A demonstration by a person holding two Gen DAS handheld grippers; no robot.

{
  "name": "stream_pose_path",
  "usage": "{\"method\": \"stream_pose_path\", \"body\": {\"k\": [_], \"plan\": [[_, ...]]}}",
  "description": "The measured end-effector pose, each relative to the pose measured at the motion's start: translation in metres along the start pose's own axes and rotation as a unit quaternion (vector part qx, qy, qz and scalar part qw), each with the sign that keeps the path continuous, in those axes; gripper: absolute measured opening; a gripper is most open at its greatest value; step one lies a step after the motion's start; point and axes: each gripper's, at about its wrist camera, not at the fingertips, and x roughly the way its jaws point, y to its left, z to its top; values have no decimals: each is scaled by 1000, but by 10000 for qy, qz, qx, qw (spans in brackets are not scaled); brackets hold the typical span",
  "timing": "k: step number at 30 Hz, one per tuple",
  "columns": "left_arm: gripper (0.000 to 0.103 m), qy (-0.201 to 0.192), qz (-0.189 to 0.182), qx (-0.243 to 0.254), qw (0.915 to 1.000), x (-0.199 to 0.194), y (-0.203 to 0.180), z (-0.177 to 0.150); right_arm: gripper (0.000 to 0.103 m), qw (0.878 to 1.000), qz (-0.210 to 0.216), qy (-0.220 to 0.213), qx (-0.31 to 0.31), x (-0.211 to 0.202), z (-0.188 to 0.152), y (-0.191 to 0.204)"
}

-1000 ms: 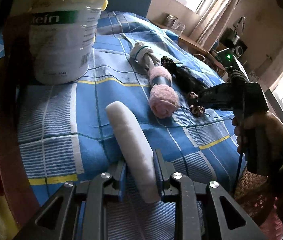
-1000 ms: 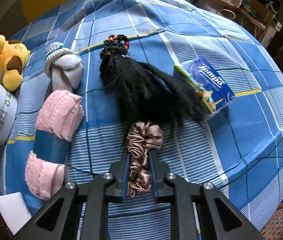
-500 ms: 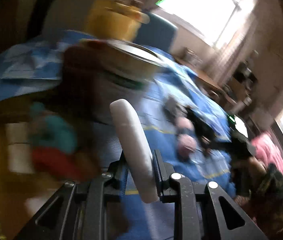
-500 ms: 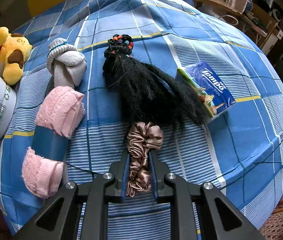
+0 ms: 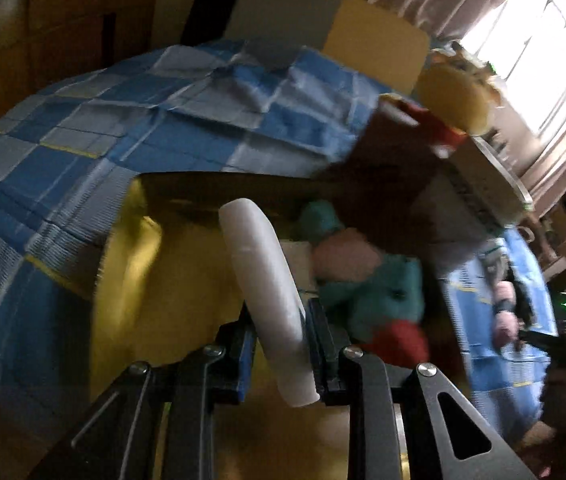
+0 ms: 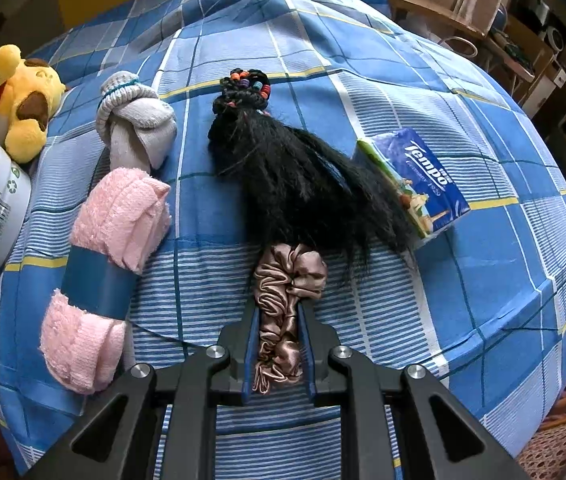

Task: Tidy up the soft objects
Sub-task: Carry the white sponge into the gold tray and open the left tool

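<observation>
Both your tongs are clamped on soft things.
Left tongs (image 5: 279, 344) pinch the white roll (image 5: 267, 296); right tongs (image 6: 279, 344) pinch the satin scrunchie (image 6: 283, 312), just below the black hairpiece (image 6: 299, 188).

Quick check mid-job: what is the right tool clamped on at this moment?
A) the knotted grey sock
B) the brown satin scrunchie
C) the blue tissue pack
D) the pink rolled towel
B: the right tool is shut on the brown satin scrunchie, which sits squeezed between its two fingers in the right wrist view.
</observation>
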Motion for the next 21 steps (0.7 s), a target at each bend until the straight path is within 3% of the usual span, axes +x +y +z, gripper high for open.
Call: {"method": "stream_pose_path", "body": {"k": [8,9,13,21], "plan": [[28,206,283,69,9994,30,24,16,18,10000,-14,-4,-3,0,0,0],[31,197,355,33,9992,33,25,18,18,10000,-15,-4,-6,0,0,0],[61,61,587,47,9982,37,28,27,18,10000,-33,-6,-23,-1,0,0],[77,-242,735,-241,9967,13,29,17,18,10000,-66,-7,-54,-1,0,2]]}}
